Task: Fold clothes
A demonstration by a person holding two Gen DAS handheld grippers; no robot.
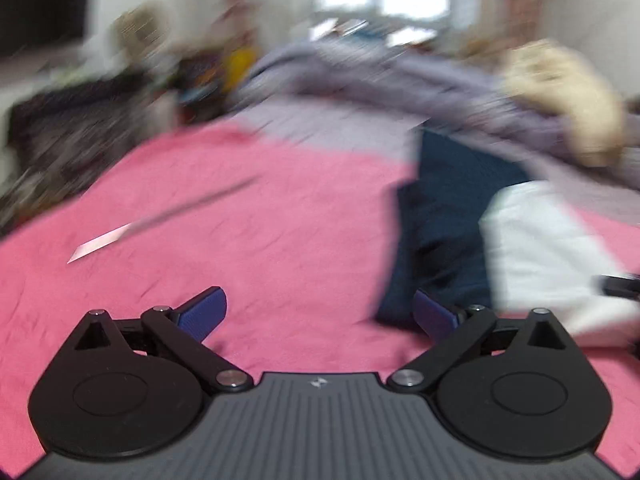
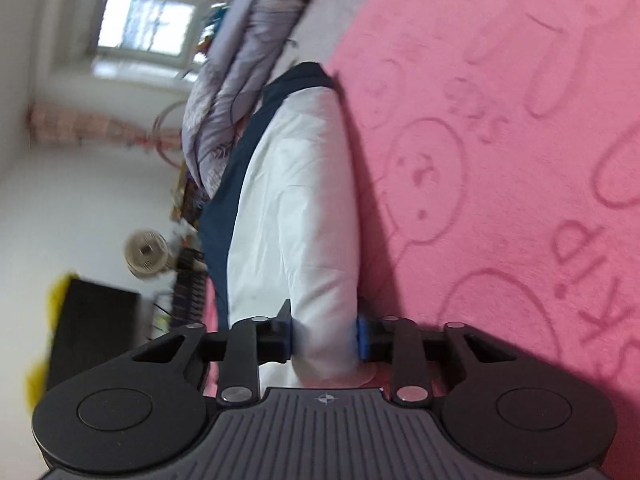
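My right claw [image 2: 324,340] pinches the near edge of the white garment [image 2: 296,200] — blue pads pressed into the fold from both sides. My left claw [image 1: 320,314] is spread wide over the pink blanket [image 1: 240,208], nothing between its fingers. Just beyond it to the right, the white garment lies on a navy garment [image 1: 444,208]; farther off, a grey quilt [image 1: 400,76].

Pink blanket [image 2: 500,160] underneath; grey quilt [image 2: 240,80] behind; window [image 2: 148,20]; perhaps a fan [image 2: 146,254].
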